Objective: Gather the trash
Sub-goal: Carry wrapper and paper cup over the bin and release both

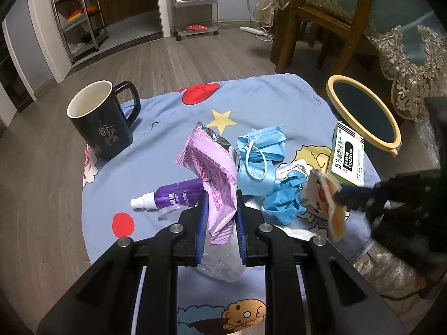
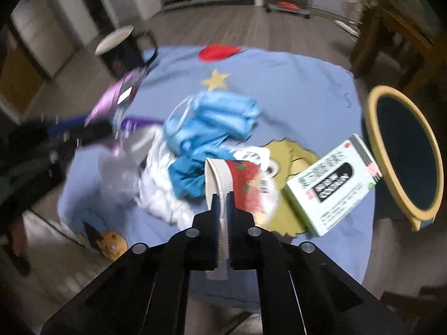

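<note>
Left tongs (image 1: 222, 217) clenched on limp pink wrapper (image 1: 212, 173), right tongs (image 2: 222, 209) pinching crushed paper cup (image 2: 223, 178) wall at centre frame: light, flimsy, best gripped by folded edges.

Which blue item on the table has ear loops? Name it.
The pleated light-blue face mask, with white ear loops, behind the crumpled darker blue wad, which has none.
</note>
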The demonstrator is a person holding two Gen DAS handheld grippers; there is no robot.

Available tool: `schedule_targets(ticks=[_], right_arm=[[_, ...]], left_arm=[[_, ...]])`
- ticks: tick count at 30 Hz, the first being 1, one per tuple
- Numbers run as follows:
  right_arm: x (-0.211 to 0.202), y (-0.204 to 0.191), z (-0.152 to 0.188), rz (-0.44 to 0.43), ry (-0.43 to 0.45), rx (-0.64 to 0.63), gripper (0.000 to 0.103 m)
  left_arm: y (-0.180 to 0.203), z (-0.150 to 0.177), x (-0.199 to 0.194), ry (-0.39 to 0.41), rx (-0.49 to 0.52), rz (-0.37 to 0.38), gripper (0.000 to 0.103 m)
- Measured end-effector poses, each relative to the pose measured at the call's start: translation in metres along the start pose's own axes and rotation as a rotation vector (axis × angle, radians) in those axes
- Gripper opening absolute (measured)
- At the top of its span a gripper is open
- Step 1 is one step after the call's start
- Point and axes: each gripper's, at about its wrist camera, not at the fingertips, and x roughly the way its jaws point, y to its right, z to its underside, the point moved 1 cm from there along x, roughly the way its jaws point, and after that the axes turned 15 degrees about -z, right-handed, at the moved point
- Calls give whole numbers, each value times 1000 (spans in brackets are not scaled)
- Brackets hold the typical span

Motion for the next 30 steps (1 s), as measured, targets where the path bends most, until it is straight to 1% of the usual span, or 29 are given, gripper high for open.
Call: schedule_targets(ticks=[3, 7, 11, 14, 16, 18, 20, 23, 25, 28, 30], right_arm=[[-14, 14, -3, -61, 46, 84, 4], [-36, 18, -8, -123, 115, 131, 4], [-56, 16, -17, -151, 164, 134, 4], [-83, 19, -25, -167, 229, 134, 4], [-102, 24, -30, -156, 268, 135, 4], [-118, 30, -34, -131, 295, 123, 4], [-136, 40, -40, -109, 329, 117, 4], [-155, 65, -48, -84, 373, 141, 4], [-167, 88, -52, -68, 395, 175, 4], [-178, 118, -56, -27, 411, 199, 4], [-188, 145, -57, 10, 437, 230, 4]], left_arm=[[2, -1, -2, 6, 3, 1, 18], [0, -4, -9, 36, -17, 22, 18], [0, -9, -22, 77, -30, 41, 18], [9, -15, -36, 133, 14, 27, 18], [16, -20, -44, 159, 36, 35, 18], [23, -24, -48, 167, 48, 44, 18], [32, -30, -49, 171, 83, 39, 18], [44, -43, -53, 190, 123, 35, 18], [54, -59, -58, 211, 138, 40, 18], [72, -89, -69, 251, 155, 60, 18], [87, -107, -75, 272, 167, 83, 18]])
